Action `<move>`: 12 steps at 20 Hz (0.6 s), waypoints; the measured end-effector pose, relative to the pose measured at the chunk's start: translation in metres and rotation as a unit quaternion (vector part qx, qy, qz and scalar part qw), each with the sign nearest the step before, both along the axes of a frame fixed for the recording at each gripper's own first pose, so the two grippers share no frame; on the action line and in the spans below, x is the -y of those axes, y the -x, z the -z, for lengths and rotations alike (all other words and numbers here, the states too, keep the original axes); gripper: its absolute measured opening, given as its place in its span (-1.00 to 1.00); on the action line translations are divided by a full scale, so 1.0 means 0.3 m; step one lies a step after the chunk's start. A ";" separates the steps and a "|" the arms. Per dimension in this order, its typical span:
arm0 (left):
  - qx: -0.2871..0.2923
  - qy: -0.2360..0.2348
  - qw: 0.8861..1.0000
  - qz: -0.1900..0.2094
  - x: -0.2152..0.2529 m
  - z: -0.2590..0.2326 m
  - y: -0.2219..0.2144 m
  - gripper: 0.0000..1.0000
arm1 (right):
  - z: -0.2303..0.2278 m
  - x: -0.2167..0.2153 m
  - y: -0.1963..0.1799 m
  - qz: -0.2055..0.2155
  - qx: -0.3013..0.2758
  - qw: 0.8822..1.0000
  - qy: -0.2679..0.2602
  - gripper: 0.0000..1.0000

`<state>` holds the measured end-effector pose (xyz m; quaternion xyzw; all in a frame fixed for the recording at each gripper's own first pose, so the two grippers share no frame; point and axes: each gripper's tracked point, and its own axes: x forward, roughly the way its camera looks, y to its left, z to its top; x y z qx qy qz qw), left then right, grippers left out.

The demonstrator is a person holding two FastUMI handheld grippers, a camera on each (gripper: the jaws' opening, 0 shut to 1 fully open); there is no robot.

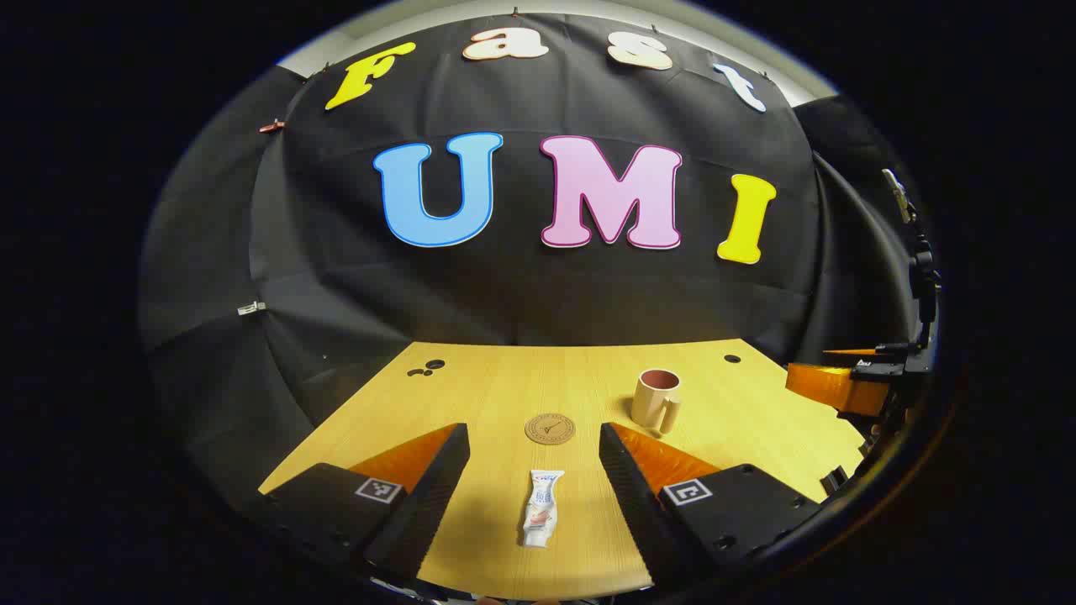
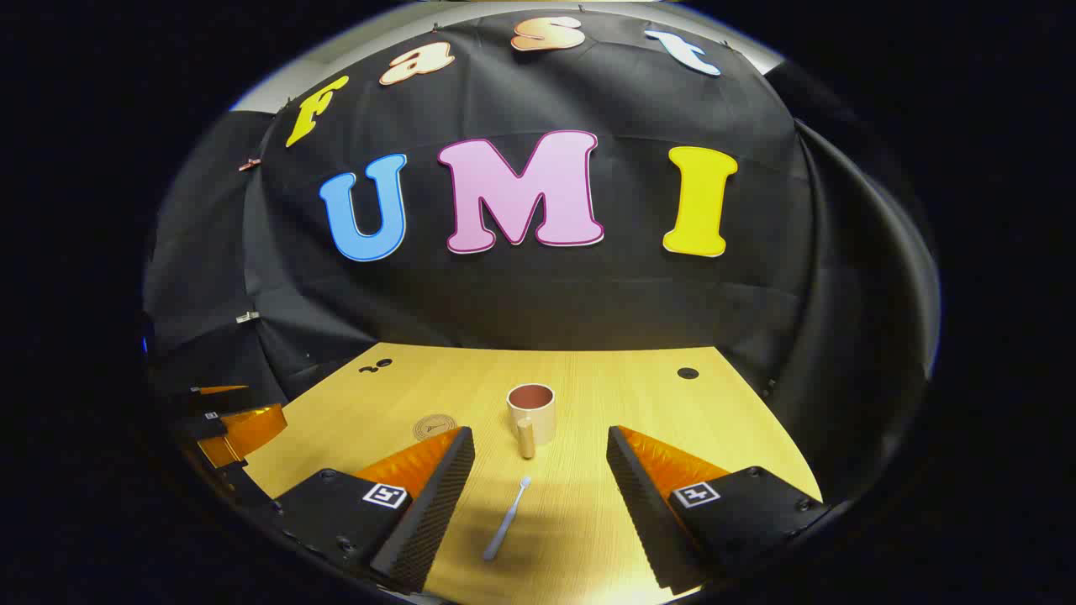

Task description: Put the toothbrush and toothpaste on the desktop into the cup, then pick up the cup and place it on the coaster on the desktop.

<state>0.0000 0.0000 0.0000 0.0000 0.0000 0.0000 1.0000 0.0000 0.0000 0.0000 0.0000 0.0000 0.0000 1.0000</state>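
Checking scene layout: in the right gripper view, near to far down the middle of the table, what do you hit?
toothbrush → cup → table hole → booth wall

coaster (image 2: 435, 428) partly hidden behind the right tool's finger, other tool (image 1: 849, 382) cut off at the left gripper view's edge

A recording booth: black cloth wall (image 1: 538, 286) draped behind a bare wooden desktop (image 1: 504, 386).
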 end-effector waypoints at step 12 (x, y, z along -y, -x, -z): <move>-0.007 -0.011 1.000 -0.012 -0.009 0.030 -0.017 0.94 | 0.020 0.001 -0.020 -0.003 -0.011 1.000 -0.002 0.94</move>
